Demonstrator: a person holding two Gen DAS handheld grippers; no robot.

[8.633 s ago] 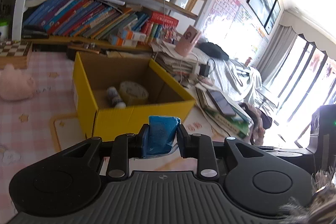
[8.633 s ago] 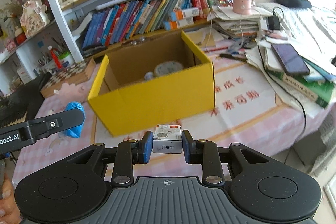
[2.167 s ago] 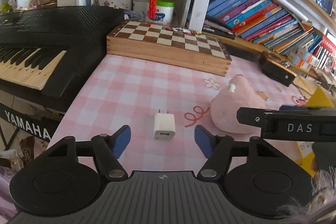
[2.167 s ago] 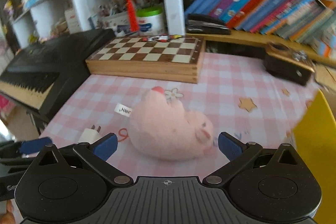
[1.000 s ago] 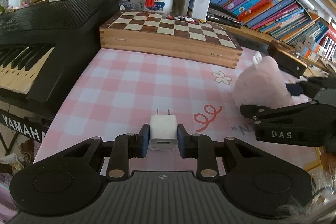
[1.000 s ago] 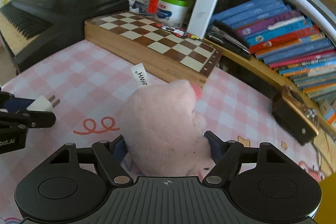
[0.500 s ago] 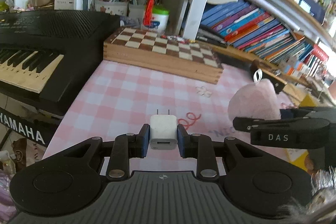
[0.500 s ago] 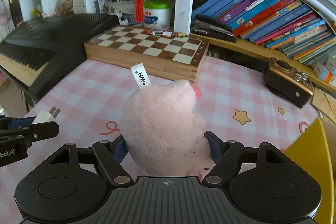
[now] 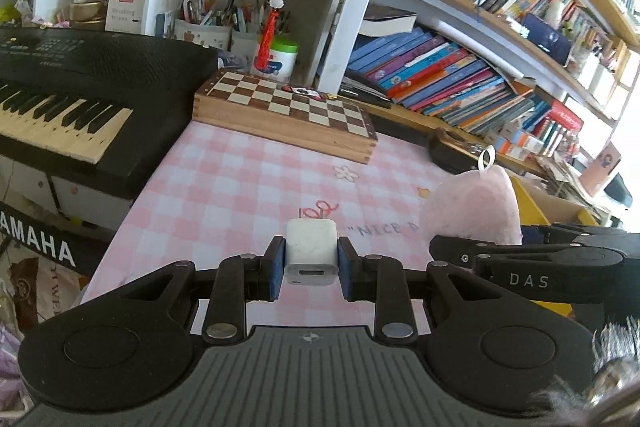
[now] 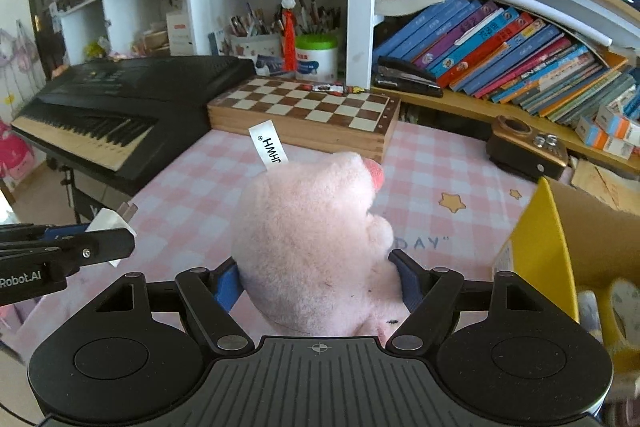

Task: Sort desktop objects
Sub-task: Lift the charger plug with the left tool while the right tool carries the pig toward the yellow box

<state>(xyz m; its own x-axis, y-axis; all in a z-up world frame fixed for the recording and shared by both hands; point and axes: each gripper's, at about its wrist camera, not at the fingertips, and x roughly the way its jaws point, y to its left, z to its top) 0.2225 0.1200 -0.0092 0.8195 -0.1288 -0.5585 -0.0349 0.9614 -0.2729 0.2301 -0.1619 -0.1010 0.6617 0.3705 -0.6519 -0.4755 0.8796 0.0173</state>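
Note:
My left gripper [image 9: 310,269] is shut on a small white charger plug [image 9: 311,253], held above the pink checked tablecloth [image 9: 240,187]. Its prongs point away from me. My right gripper [image 10: 318,281] is shut on a pink plush toy [image 10: 316,247] with a white label [image 10: 268,145], also lifted off the cloth. In the left wrist view the plush [image 9: 476,207] and the right gripper [image 9: 516,261] sit at the right. In the right wrist view the charger [image 10: 108,223] and the left gripper [image 10: 76,245] show at the left. The yellow cardboard box [image 10: 552,227] stands at the right.
A wooden chessboard box [image 9: 288,119] lies at the back of the table. A black keyboard [image 9: 68,99] flanks the left edge. A small brown box [image 10: 528,147] sits near the bookshelf [image 10: 500,47]. Inside the yellow box are a tape roll [image 10: 624,307] and a small bottle [image 10: 590,311].
Both grippers have risen and swung right with their loads. The yellow box has come into the right wrist view, and the chessboard has shifted left and farther off.

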